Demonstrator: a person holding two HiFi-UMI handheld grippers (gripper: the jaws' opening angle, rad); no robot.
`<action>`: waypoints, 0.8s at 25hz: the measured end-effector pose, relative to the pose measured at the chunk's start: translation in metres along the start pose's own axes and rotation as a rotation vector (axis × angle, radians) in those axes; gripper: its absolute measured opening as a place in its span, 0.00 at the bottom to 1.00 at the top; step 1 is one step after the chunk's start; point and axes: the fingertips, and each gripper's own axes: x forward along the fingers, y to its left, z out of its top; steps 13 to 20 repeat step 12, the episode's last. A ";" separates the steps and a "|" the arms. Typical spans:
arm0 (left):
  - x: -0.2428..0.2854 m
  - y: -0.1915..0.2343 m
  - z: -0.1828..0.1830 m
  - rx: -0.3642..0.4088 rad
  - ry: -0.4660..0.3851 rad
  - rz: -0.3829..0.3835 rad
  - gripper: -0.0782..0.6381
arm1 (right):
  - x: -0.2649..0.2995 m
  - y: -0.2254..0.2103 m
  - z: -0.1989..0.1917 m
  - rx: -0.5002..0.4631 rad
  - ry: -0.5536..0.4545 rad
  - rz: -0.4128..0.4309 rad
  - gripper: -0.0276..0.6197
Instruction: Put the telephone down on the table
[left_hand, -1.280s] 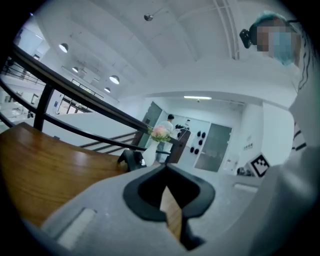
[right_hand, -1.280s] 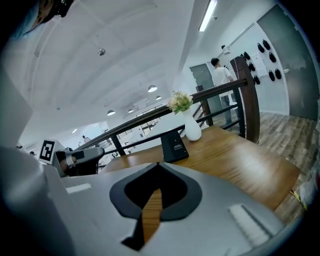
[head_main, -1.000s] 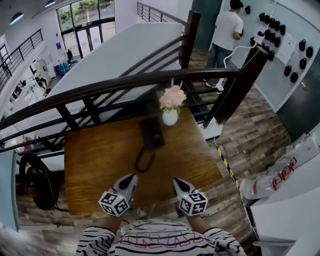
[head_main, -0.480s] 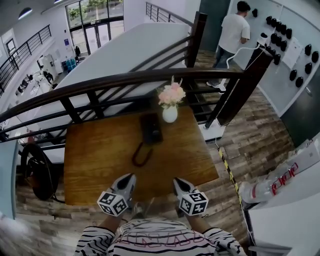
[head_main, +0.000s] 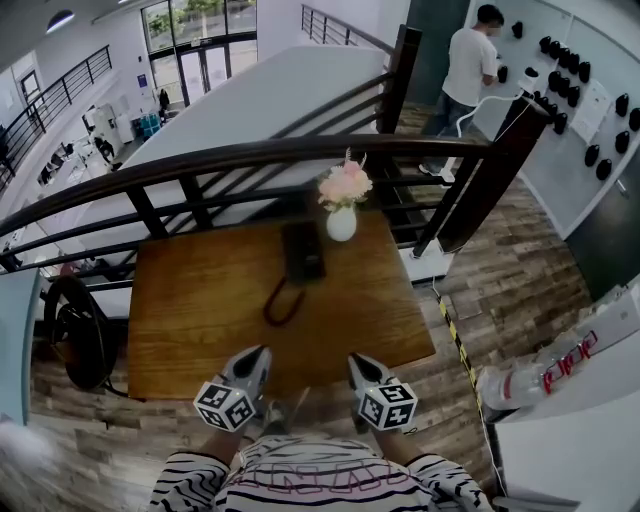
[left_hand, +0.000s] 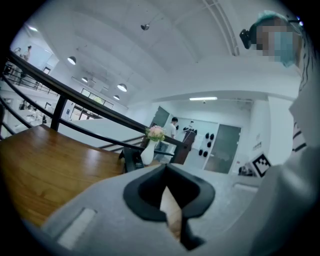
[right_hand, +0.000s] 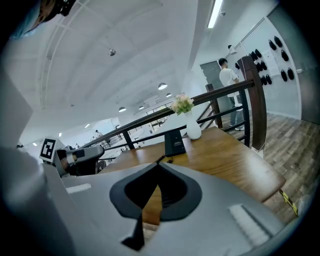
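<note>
The black telephone (head_main: 302, 250) lies on the wooden table (head_main: 190, 310) near its far edge, with its cord looped (head_main: 283, 300) toward me. My left gripper (head_main: 262, 352) and right gripper (head_main: 355, 358) hover side by side at the table's near edge, both shut and empty, well short of the telephone. The left gripper view shows its closed jaws (left_hand: 165, 169) with the telephone (left_hand: 132, 159) far ahead. In the right gripper view, the closed jaws (right_hand: 160, 163) point toward the telephone (right_hand: 175, 142), and the left gripper (right_hand: 80, 156) is at the left.
A white vase (head_main: 341, 222) of pink flowers stands just behind the telephone. A dark railing (head_main: 300, 155) runs behind the table. A black round frame (head_main: 70, 345) stands at the left. At the right is a white counter (head_main: 570, 420). A person (head_main: 470, 65) stands far back.
The table and telephone sit farther from me in the head view. Both grippers, still shut, have drawn back from over the table to its near edge.
</note>
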 end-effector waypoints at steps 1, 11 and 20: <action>-0.001 -0.001 0.000 -0.001 -0.002 0.002 0.11 | -0.002 -0.001 0.000 0.000 -0.001 0.000 0.04; -0.007 -0.012 -0.007 -0.001 0.000 0.009 0.11 | -0.014 0.000 -0.006 0.006 0.001 0.008 0.04; -0.008 -0.012 -0.007 -0.001 0.000 0.009 0.11 | -0.014 0.001 -0.007 0.006 0.002 0.008 0.04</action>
